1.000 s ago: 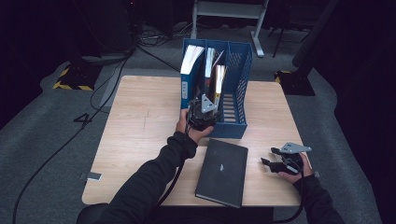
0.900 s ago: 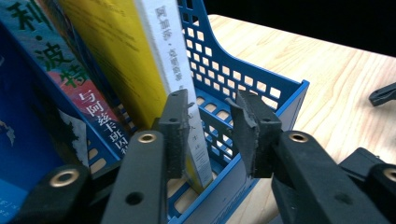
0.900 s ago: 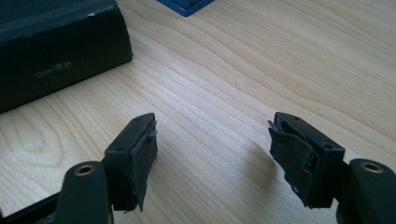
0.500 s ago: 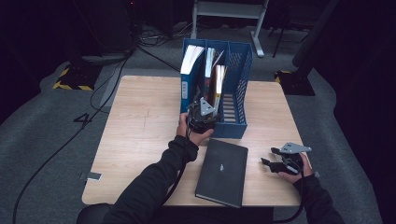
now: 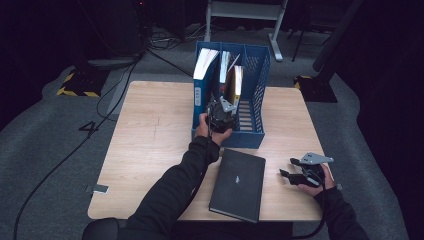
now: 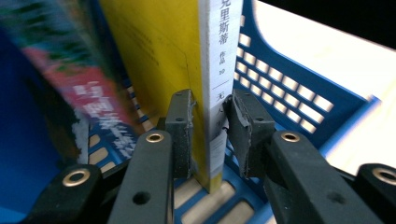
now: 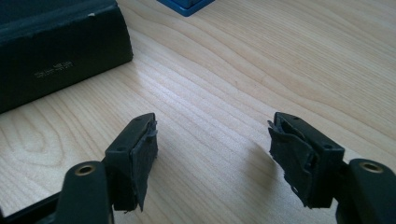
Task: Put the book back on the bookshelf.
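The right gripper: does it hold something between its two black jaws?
No, the right gripper has its jaws wide apart, with bare light wooden table between them.

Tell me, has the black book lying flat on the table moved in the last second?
No. The black book lies in the same spot below the blue file rack, near the table's front edge.
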The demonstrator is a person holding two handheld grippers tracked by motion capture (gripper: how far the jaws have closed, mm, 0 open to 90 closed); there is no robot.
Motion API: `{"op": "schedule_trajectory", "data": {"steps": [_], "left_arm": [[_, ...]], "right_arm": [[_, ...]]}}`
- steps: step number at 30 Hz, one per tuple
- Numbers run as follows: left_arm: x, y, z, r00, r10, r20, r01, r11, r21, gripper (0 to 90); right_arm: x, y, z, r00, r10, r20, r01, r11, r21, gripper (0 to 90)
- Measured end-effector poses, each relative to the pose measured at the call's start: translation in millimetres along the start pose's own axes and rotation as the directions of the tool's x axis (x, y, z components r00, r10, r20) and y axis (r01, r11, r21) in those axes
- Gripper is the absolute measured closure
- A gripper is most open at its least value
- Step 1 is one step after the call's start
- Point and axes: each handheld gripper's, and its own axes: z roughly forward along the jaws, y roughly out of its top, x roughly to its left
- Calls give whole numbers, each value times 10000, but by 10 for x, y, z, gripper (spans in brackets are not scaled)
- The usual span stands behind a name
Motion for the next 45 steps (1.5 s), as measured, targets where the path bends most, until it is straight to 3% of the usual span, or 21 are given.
{"op": "schedule_trajectory", "data": {"steps": [4,9,18,26,29,32,33,37,39,40,43,45], "left_arm": [[70,23,44,9995,-115,-309,115,9999,10,723],[47,72,116,9988,-51,-493,54,10000,69,726],[26,196,276,9937,-454,-1022,478,9986,212,729],[9,204,303,9936,-469,-1029,491,9986,197,727],[16,189,287,9948,-328,-963,356,9990,276,739],[30,152,217,9984,-34,-564,47,9997,236,714],[32,133,175,9992,239,-325,-230,9993,283,703],[14,71,39,9979,635,147,-638,9978,189,666],[2,38,-56,9944,998,353,-1002,9949,106,646],[2,38,-56,9944,998,353,-1002,9949,106,633],[-24,-43,-182,9865,1469,727,-1477,9890,67,612],[-41,-114,-281,9776,1897,911,-1911,9815,66,586]], "right_arm": [[-5,0,2,10000,10,-31,-10,10000,-4,319],[-6,1,3,10000,15,-36,-15,10000,-3,318],[-5,1,2,10000,26,-41,-26,10000,1,319],[-10,-1,0,10000,49,-64,-49,10000,29,317],[-13,-1,0,10000,63,-68,-63,10000,45,314],[-14,-2,0,9999,90,-67,-89,10000,41,313],[-15,-2,0,9999,91,-65,-91,9999,42,313],[-17,-1,1,9999,118,-62,-118,9999,45,309],[-17,-2,2,9999,140,-67,-140,9999,44,309],[-17,-2,2,9999,140,-67,-140,9999,44,309],[-29,-4,3,9995,282,-130,-281,9996,80,307],[-34,-3,3,9994,309,-172,-308,9995,107,307]]}}
